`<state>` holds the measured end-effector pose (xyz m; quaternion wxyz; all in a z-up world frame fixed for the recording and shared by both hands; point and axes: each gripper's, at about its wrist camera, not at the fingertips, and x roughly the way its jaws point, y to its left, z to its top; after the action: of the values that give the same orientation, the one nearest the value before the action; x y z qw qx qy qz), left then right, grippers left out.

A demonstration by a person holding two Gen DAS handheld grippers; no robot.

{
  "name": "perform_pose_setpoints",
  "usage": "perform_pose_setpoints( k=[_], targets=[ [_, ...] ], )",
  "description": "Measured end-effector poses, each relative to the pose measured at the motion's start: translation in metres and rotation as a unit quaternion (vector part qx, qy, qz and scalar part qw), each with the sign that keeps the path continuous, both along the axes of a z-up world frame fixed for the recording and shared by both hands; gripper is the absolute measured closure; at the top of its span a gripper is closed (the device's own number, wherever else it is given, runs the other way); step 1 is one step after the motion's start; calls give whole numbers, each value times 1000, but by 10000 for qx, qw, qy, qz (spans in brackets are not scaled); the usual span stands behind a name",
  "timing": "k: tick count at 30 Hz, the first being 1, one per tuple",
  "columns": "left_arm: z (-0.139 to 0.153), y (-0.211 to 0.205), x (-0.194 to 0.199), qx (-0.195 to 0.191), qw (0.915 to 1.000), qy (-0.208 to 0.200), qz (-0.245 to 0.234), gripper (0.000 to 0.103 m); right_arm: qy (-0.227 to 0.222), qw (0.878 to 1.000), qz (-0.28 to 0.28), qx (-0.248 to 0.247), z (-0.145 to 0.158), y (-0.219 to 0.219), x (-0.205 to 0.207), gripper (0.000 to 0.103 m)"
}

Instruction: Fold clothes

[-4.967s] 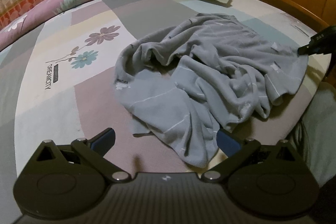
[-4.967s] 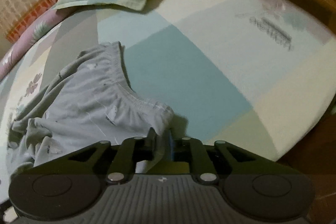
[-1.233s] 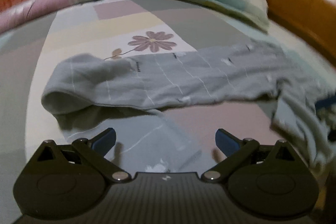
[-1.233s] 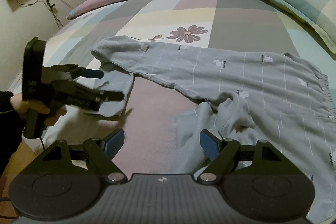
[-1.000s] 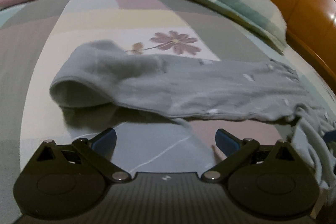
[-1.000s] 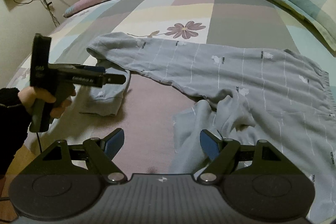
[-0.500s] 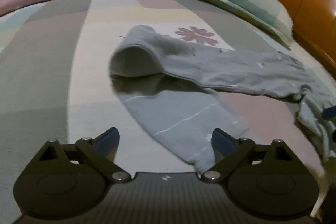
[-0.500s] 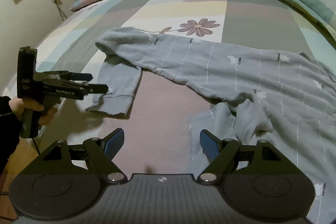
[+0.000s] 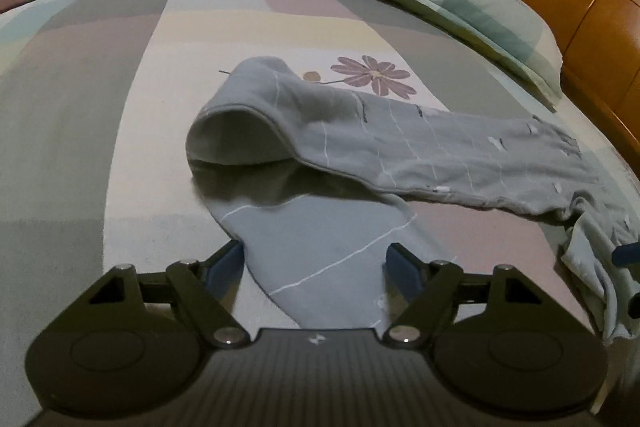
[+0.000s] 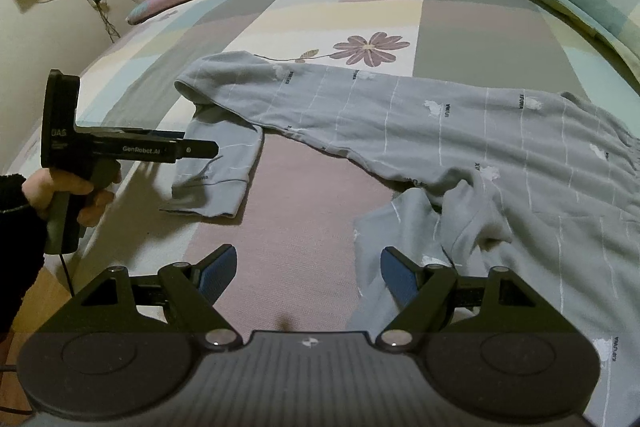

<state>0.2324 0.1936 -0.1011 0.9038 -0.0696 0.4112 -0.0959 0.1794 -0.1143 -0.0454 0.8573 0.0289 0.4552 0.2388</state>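
Left claw (image 10: 200, 148) body reads "GenRobot.AI". Its jaws have just been closing around the grey trouser cuff (image 9: 320, 267), pads not yet touching; previously wider. Right claw (image 10: 308, 275) open, empty

Left gripper (image 9: 316, 267): black body, ribbed top plate with a small white logo, two round discs at the sides, black linkage arms with silver pivot screws, blue pads on the fingers (image 9: 224, 261).

Right gripper (image 10: 308, 273): same build. Black ribbed housing, white logo, silver screws at the pivots, blue-padded fingers (image 10: 218, 273).

Side-on in the right wrist view, the left unit is a black pistol-grip handle with a block at the rear, white lettering "DAS" and "GenRobot.AI", and a thin black cable hanging from the grip.

Hand (image 10: 68, 195): dark fuzzy sleeve (image 10: 18, 239) to the wrist.
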Motion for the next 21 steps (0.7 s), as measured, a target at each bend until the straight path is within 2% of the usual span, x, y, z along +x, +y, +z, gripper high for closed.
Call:
perform_pose_setpoints(
  k=[2,8,13,18,21],
  targets=[
    [0,1,-1,56,10000,-22,-42,24,-2,10000,42,1,-1,1,0,20],
    [6,-7,-4,624,9980,24,43,24,-247,9987,387,-232,5,14,5,21],
    [16,-3,-12,1066,9942,-4,151,24,-921,9884,916,-786,16,53,31,22],
    [26,4,-20,1382,9903,20,112,22,-1419,9707,1467,-1267,8,116,72,53],
    [30,7,-24,1528,9882,0,80,21,-1508,9618,1786,-1427,-6,156,94,67]
  ],
)
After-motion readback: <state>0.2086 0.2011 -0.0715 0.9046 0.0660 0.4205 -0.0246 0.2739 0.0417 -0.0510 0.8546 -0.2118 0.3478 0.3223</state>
